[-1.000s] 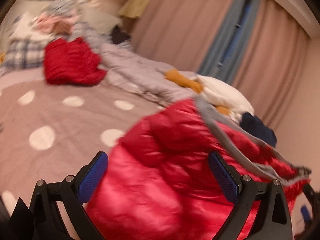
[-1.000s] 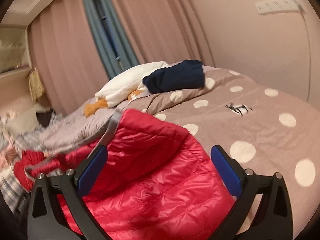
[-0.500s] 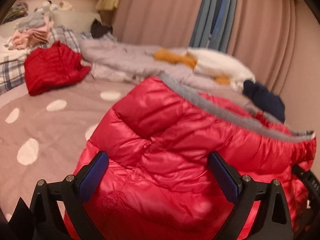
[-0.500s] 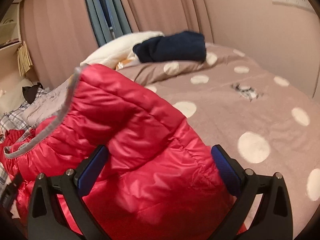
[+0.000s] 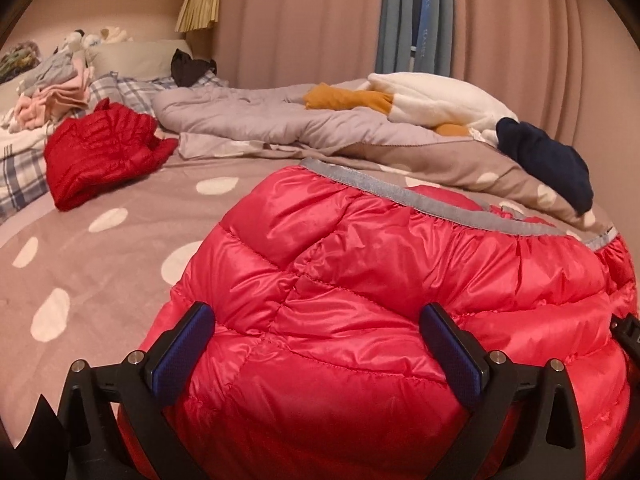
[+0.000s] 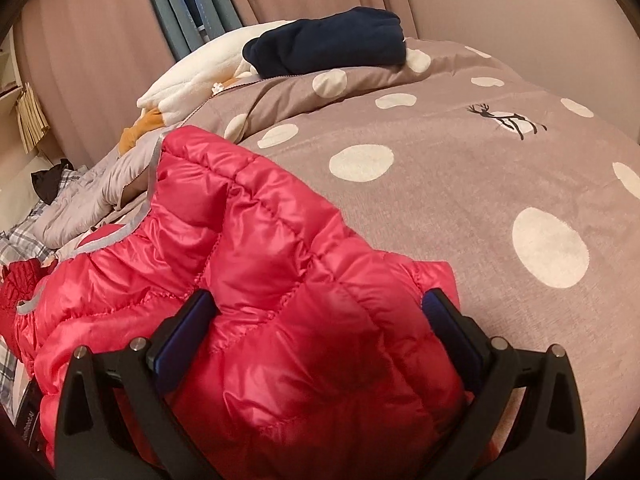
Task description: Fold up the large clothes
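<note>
1. Bed cover (image 5: pixel 120 248) (image 6: pixel 460 200): taupe with white dots, spanning the scene and carrying every garment.
2. Red puffer jacket (image 5: pixel 380 300) (image 6: pixel 260 280): the task garment, bunched on the near part of the cover, grey-trimmed edge (image 5: pixel 440 204) on its far side.
3. Grey quilt (image 5: pixel 260 120): crumpled across the far side of the bed.
4. White fleece (image 5: pixel 440 100), with a navy garment (image 5: pixel 548 160) (image 6: pixel 328 44) beside it.
5. Second red garment (image 5: pixel 100 152): folded, far left, well apart from the jacket.
6. Left gripper (image 5: pixel 320 344): jaws spread wide, jacket bulging between the blue pads; no clamping visible.
7. Right gripper (image 6: pixel 320 324): likewise spread wide, straddling the jacket's padded fabric.
</note>
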